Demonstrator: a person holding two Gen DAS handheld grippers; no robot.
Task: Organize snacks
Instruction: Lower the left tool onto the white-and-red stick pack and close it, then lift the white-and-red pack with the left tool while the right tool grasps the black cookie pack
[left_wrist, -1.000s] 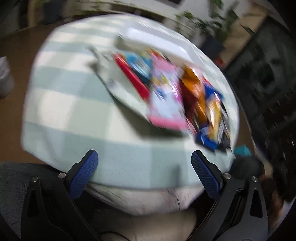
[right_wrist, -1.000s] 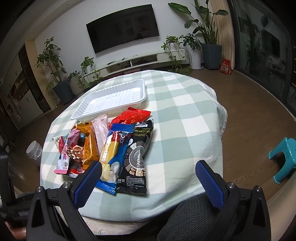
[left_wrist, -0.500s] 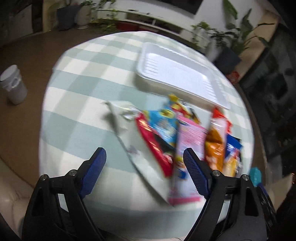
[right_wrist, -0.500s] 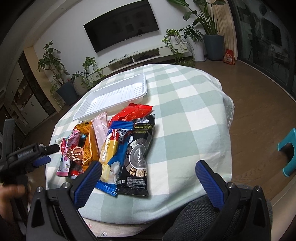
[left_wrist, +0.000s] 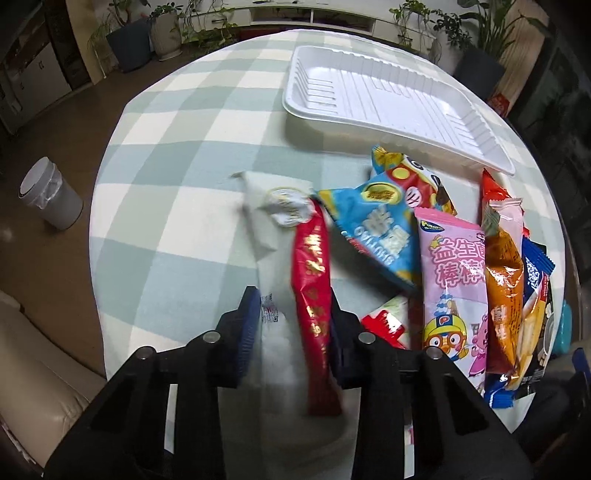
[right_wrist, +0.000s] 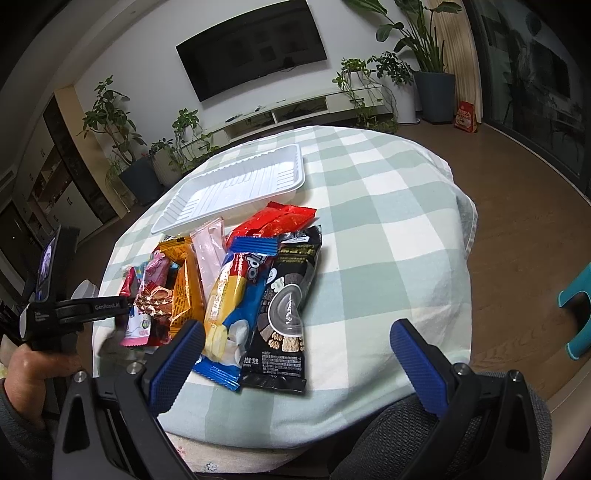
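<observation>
One white tray (left_wrist: 388, 85); two tongs; roughly ten snack packets (left_wrist: 454, 273), overlapping, count uncertain.

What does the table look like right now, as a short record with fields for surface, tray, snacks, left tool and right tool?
surface: round table with green and white checked cloth
tray: white tray, nothing in it, beyond the snacks
snacks: packets piled beside the tray, none in it yet
left tool: left tool closing, the white and red packet between its fingers
right tool: right tool open, holding nothing, near the black packet
</observation>
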